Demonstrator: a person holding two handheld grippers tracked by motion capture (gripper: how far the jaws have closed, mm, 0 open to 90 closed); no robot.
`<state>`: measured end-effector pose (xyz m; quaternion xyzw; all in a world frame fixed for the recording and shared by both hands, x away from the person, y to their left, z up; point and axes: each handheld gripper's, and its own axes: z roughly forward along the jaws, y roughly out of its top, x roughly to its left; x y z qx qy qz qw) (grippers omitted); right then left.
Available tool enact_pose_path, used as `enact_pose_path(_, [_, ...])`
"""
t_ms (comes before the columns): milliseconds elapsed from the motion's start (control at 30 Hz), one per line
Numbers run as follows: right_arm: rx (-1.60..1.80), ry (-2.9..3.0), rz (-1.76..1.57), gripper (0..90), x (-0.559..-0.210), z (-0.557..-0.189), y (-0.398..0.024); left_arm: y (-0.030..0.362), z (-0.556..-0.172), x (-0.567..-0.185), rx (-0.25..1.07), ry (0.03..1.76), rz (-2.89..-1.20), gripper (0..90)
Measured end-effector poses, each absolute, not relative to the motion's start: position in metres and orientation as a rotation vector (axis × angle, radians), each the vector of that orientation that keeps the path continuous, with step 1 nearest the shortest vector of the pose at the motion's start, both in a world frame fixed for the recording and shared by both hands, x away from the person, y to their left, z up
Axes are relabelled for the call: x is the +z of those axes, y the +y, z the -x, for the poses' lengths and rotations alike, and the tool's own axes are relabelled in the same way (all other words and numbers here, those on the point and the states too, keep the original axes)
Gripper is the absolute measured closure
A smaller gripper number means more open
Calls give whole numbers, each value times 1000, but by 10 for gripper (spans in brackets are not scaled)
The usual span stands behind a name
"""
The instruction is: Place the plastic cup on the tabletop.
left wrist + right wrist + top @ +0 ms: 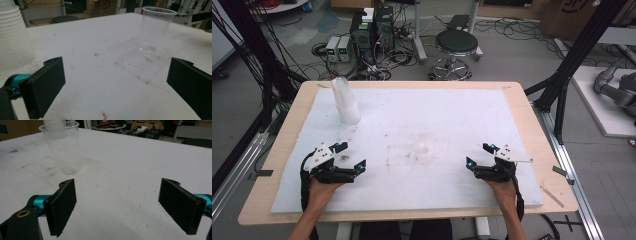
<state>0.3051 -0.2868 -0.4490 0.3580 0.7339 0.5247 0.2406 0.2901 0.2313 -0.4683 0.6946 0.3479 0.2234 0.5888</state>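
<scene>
- Cup (155,30) of clear plastic stands upright and alone near the middle of the white foam sheet (452,115); nothing sits inside it
- Stack of white cups (346,101), nested mouth-down, rises at about 11 o'clock on the sheet, well apart from the single cup; in your left gripper view its ribbed side shows at 9 o'clock
- The single cup is see-through with a thin rolled rim and a narrower base; in the high view it is a faint pale spot
- Your left gripper (347,156) rests at about 8 o'clock on the sheet, jaws spread wide, nothing between them; the cup is off at 1 o'clock from it
- Your right gripper (479,155) rests at about 4 o'clock, jaws also spread wide and bare; in the right gripper view the cup stands at 11 o'clock
- The sheet is scuffed with brown specks around the cup and lies on a wooden table (532,130)
- Beyond the far edge stand a black stool (456,44), computer towers (372,30) and loose cables on a grey floor
</scene>
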Motion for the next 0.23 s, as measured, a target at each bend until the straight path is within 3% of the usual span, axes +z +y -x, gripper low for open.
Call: enact_pose_path(233, [1426,2021,-991,145,-452,-307,-285,233,-290,-468,508,802,-1615,18])
